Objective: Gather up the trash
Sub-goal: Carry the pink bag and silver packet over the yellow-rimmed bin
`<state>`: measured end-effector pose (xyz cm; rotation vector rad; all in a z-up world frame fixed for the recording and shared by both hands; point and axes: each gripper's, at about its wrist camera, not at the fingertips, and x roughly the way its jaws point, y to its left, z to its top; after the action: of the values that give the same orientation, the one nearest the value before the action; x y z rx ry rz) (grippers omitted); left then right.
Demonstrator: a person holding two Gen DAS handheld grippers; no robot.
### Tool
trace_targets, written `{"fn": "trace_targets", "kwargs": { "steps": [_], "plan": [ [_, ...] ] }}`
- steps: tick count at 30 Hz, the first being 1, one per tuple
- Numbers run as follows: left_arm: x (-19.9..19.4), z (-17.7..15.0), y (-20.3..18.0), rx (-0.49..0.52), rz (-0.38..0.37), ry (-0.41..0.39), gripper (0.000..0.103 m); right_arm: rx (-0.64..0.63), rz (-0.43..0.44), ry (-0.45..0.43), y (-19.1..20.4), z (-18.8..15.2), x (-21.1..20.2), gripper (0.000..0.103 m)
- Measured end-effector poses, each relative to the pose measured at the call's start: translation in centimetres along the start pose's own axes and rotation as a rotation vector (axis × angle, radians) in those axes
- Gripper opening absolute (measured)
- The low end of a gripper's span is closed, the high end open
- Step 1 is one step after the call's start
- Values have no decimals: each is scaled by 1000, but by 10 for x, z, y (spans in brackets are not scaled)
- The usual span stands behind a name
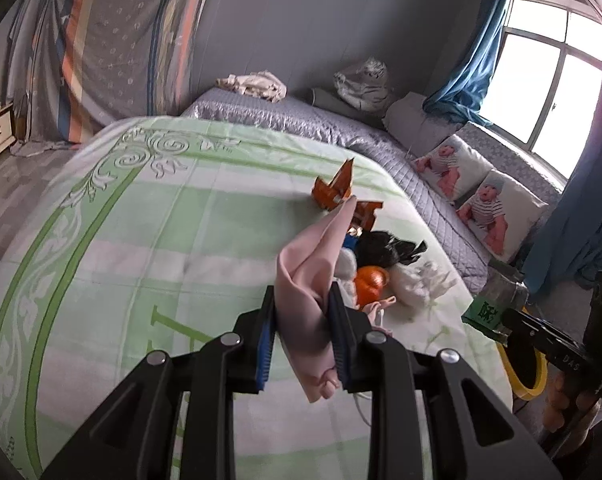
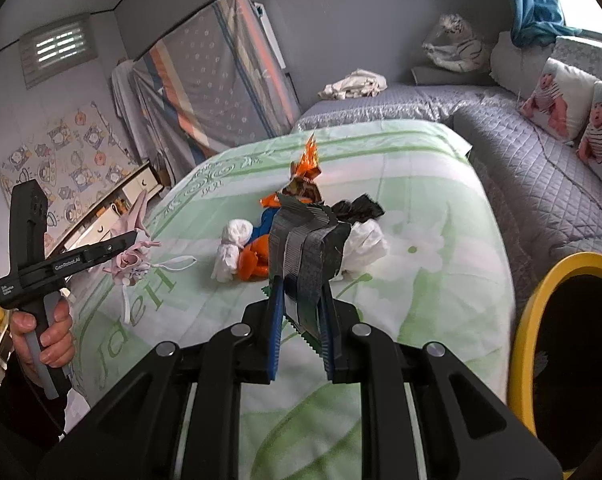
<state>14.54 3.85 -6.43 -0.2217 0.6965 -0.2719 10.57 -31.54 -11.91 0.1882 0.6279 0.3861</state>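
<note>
Left gripper (image 1: 303, 300) clamped on pink face mask (image 1: 313, 280), held up off green-white bedspread (image 1: 141, 232); mask crumpled, folded lengthwise, soft cloth-like, one end poking up past fingertips, other end hanging below pads; white ear loop dangling under it. Right gripper (image 2: 301, 292) closed on silver foil wrapper (image 2: 307, 240), also lifted above bed; wrapper flat, pleated/creased, serrated edges, inside grey-metallic, bit of green print at bottom edge. Rest of trash pile in middle of bedspread, items touching or just beside each other: orange snack wrapper (image 1: 337, 188) standing up w/ torn points, black plastic bag (image 1: 385, 246) crumpled, white tissue wad (image 1: 415, 282), orange crushed piece (image 1: 369, 284), second white wad (image 2: 233, 248) next to it. Yellow-rimmed bin (image 2: 529, 320) w/ dark interior at bedside, right of right gripper. Grey quilted bed (image 1: 381, 136) beyond, baby-print pillows (image 1: 477, 196) by window.
</note>
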Motion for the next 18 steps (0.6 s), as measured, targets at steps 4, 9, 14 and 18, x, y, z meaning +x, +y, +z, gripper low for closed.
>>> {"fn": "trace_targets", "kwargs": {
  "steps": [4, 9, 14, 18],
  "plan": [
    [-9, 6, -14, 24, -16, -26, 23, 8, -12, -38, -3, 3, -18, 15],
    [-16, 15, -34, 57, -45, -54, 23, 18, -32, -85, -12, 7, -40, 15],
    [-17, 25, -58, 89, -74, -71, 23, 33, -56, -125, -24, 11, -59, 15],
    [-14, 31, -80, 120, -106, -79, 23, 47, -80, -158, -35, 13, -73, 15]
  ]
}}
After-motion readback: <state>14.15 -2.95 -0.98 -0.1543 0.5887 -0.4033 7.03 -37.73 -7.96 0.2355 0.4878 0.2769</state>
